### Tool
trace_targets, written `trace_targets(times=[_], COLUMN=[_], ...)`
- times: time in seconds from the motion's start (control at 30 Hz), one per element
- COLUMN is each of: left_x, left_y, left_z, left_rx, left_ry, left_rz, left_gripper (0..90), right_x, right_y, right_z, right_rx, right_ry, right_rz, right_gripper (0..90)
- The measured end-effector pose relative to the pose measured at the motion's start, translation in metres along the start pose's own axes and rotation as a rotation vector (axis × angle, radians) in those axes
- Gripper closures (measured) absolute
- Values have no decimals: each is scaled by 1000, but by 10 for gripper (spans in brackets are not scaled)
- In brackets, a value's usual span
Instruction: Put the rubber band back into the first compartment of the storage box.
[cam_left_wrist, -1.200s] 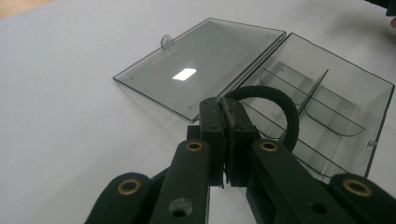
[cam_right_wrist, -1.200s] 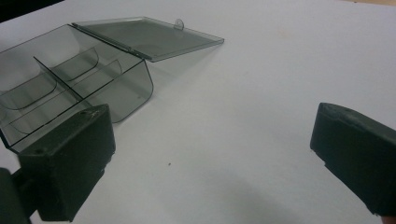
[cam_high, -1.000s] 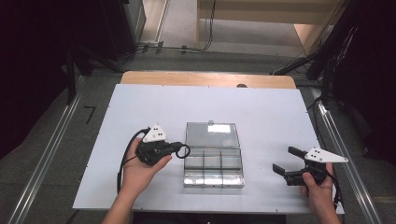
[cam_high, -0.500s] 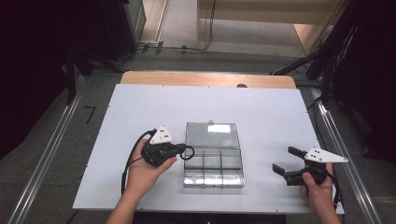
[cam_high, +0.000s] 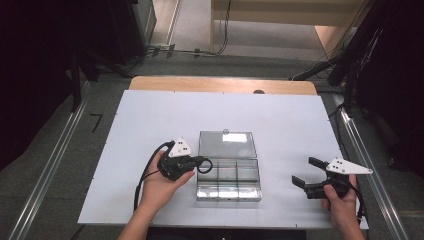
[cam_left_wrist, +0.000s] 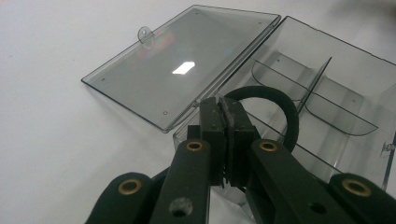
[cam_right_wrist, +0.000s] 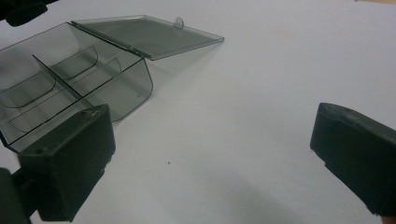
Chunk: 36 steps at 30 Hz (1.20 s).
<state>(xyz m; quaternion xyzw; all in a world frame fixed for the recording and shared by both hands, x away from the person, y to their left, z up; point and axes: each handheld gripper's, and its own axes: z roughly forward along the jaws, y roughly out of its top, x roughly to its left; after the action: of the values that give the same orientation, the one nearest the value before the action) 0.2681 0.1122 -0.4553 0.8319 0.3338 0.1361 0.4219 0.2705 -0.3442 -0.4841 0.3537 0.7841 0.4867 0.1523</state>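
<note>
Left gripper (cam_left_wrist: 227, 122) clamped on black band (cam_left_wrist: 273, 105), held over left edge of open box (cam_high: 229, 176). Right gripper (cam_high: 311, 170) spread wide, right of box, holding nothing.

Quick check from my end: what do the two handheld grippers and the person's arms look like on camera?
Both grippers are black. The left gripper and right gripper each carry a pale three-cornered plate on top. A black cable loops from the left one; another trails from the right by the wrist. Up close, the left one's linkage arms show brass-coloured pivot rings. The right one's pads are blocky and matte. The forearms are bare, with no sleeves.
</note>
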Motion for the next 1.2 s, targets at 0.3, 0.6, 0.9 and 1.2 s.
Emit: trace_targets(times=[0.3, 0.6, 0.9, 1.2], left_x=[-1, -2, -4, -5], left_y=[-3, -5, -7, -8], left_z=[7, 13, 21, 25], left_rx=[10, 13, 25, 40], left_ry=[9, 31, 41, 65], left_rz=[1, 12, 21, 36], left_gripper=[883, 881, 881, 875], right_x=[-1, -1, -1, -2], right_y=[0, 0, 0, 0], right_z=[-1, -1, -2, -3], right_rx=[-1, -4, -4, -7], right_ry=[-1, -3, -4, -6], right_rz=[1, 0, 4, 4], right_gripper=[0, 0, 0, 0])
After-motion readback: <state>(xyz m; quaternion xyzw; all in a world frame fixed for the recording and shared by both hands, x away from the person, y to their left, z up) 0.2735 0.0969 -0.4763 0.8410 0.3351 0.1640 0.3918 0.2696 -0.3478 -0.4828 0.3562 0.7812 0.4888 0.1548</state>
